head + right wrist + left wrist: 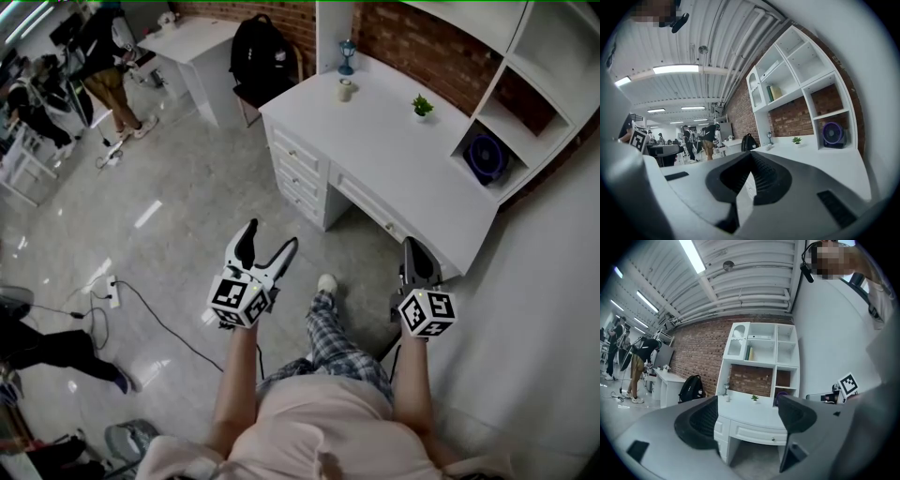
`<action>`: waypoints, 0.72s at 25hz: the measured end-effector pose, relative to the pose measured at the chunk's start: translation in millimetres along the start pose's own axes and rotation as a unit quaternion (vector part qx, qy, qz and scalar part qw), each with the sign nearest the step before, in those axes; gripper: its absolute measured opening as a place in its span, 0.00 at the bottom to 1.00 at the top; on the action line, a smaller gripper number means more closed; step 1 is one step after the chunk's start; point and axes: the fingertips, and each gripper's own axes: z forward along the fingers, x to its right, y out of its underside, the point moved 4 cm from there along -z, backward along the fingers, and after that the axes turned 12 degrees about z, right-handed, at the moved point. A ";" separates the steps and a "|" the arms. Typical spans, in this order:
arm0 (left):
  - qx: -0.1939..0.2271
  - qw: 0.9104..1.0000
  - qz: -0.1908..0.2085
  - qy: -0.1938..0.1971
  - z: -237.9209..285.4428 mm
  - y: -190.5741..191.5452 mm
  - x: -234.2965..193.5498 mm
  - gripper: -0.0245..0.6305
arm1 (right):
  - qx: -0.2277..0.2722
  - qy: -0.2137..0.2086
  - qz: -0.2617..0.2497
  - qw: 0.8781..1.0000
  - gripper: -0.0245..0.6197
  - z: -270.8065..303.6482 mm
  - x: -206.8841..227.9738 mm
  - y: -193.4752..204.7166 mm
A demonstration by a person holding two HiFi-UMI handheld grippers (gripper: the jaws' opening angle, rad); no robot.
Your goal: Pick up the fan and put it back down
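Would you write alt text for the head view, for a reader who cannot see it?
From above, a person facing a white desk holds the left gripper with tongs open and the right gripper with tongs shut, both empty. A purple fan sits in a desk shelf cubby.

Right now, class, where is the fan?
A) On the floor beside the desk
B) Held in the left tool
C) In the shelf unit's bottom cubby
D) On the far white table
C: the fan stands inside the bottom cubby of the shelf unit, untouched.

Glossy tiled floor (187, 216); smooth matt white desk (403, 159); rough brick wall (417, 37); plastic fan (487, 157).
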 end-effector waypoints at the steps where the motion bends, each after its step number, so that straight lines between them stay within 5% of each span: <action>1: 0.000 1.000 0.001 0.001 9.4 0.9 -4.5 0.62 | 0.000 0.000 0.000 1.000 0.06 9.9 3.7 -1.2; 11: -0.008 1.000 0.019 0.009 180.4 27.8 -85.0 0.62 | -0.002 -0.013 0.004 1.000 0.06 186.3 65.7 -13.4; 18: -0.020 0.999 0.026 0.024 336.1 15.8 -163.1 0.62 | -0.008 -0.014 0.009 1.000 0.06 348.1 102.3 -63.7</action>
